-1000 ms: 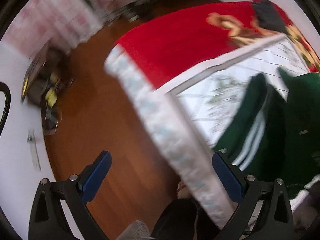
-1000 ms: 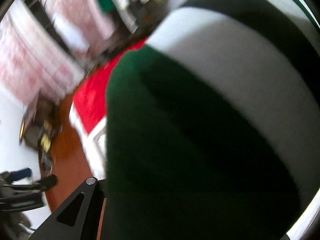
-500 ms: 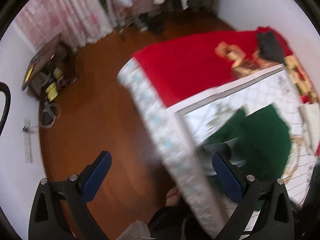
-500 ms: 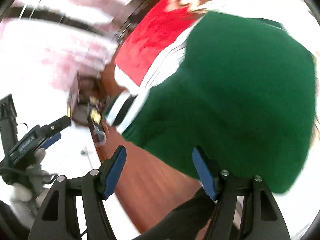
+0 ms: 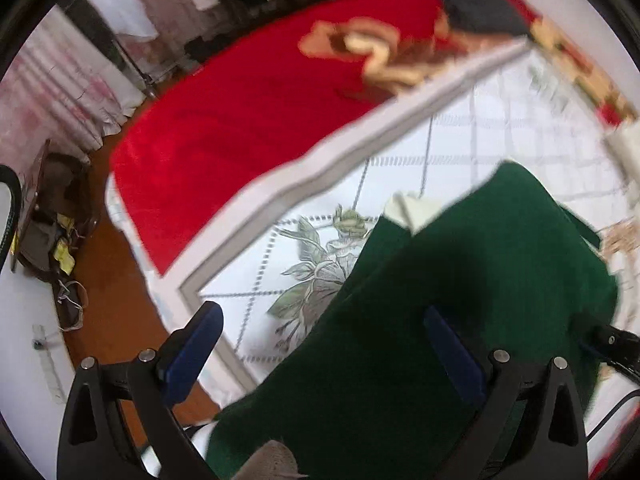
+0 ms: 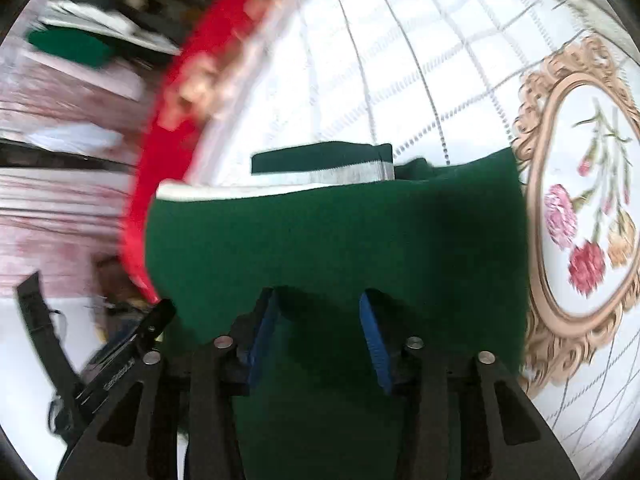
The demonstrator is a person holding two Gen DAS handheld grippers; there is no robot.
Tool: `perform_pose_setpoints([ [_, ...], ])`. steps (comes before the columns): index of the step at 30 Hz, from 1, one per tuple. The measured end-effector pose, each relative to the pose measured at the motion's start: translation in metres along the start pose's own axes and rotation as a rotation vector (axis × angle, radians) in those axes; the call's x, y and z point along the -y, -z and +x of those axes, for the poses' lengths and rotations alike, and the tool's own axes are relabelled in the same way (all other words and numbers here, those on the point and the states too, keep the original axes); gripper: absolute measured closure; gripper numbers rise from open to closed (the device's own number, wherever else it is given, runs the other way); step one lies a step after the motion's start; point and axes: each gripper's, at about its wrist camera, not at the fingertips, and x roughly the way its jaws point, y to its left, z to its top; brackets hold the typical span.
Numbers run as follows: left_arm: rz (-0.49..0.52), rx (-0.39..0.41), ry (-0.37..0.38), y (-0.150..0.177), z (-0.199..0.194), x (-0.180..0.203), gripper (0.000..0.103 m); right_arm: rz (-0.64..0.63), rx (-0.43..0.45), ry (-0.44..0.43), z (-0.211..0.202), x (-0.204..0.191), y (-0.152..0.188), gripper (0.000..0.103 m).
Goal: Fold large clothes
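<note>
We hold the left gripper (image 5: 320,344) wide open above the near edge of the bed (image 5: 500,120), its blue pads (image 5: 192,348) well apart and gripping nothing. The green garment (image 5: 460,280) lies on the white quilt (image 5: 520,132) beneath it, reaching from the near edge toward the middle of the bed, with a pale lining (image 5: 412,206) turned up at its far end. Our right gripper (image 6: 322,334) hangs over the same garment (image 6: 340,232), its pads (image 6: 374,340) set at a narrower gap with green cloth showing between them; motion blur keeps us from telling whether they pinch a fold or only hover above it. In the right wrist view a green-and-white striped band (image 6: 324,164) sticks out past the garment's far edge, flat on the quilt (image 6: 440,60). A gold-framed flower motif (image 6: 584,220) on the quilt sits just beside the garment's right edge. A red blanket (image 5: 248,120) covers the left part of the bed, with a dark item (image 5: 480,8) at its far corner. Beyond the left edge, brown floor (image 5: 108,280) runs to pink curtains (image 5: 60,92).
</note>
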Motion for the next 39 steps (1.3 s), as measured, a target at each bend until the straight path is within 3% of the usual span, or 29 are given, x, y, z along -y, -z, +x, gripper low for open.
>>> perform_pose_setpoints([
  [4, 0.034, -0.055, 0.001, -0.009, 0.039, 0.005, 0.000, 0.027, -0.077, 0.059, 0.047, -0.006, -0.016, 0.061],
  [8, 0.007, -0.082, 0.023, -0.014, 0.047, -0.001, 0.000, 0.009, -0.094, 0.070, 0.056, -0.004, -0.017, 0.061],
  [12, -0.019, -0.045, 0.038, -0.003, 0.002, -0.014, 0.000, 0.025, -0.095, -0.096, 0.006, 0.017, -0.006, 0.058],
  [15, -0.080, 0.002, 0.071, 0.024, -0.043, -0.033, 0.000, 0.043, -0.035, -0.185, -0.046, 0.052, 0.018, 0.026],
  [17, -0.126, 0.010, 0.075, 0.047, -0.062, -0.044, 0.000, 0.063, -0.021, -0.188, -0.058, 0.084, 0.039, 0.024],
  [20, -0.221, -0.025, 0.092, 0.092, -0.073, -0.066, 0.000, 0.097, -0.076, -0.221, -0.040, 0.124, 0.060, 0.024],
  [23, -0.328, -0.069, 0.114, 0.125, -0.061, -0.079, 0.000, 0.100, -0.124, -0.327, 0.005, 0.148, 0.064, 0.024],
  [28, -0.447, -0.127, 0.160, 0.161, -0.035, -0.084, 0.000, 0.102, -0.156, -0.558, 0.066, 0.148, 0.037, 0.012],
  [30, -0.483, -0.119, 0.188, 0.164, -0.030, -0.085, 0.000, 0.075, -0.162, -0.585, 0.079, 0.133, 0.025, 0.011],
  [32, -0.503, -0.100, 0.179, 0.161, -0.026, -0.086, 0.000, 0.048, -0.156, -0.583, 0.084, 0.120, 0.019, 0.015],
  [34, -0.521, -0.074, 0.170, 0.159, -0.025, -0.091, 0.001, 0.073, -0.132, -0.605, 0.074, 0.122, 0.020, 0.046],
  [37, -0.566, -0.072, 0.204, 0.156, -0.023, -0.098, 0.001, 0.169, -0.095, -0.641, 0.052, 0.130, 0.029, 0.058],
  [39, -0.579, -0.076, 0.238, 0.155, -0.025, -0.099, 0.001, 0.234, -0.074, -0.647, 0.038, 0.137, 0.037, 0.061],
])
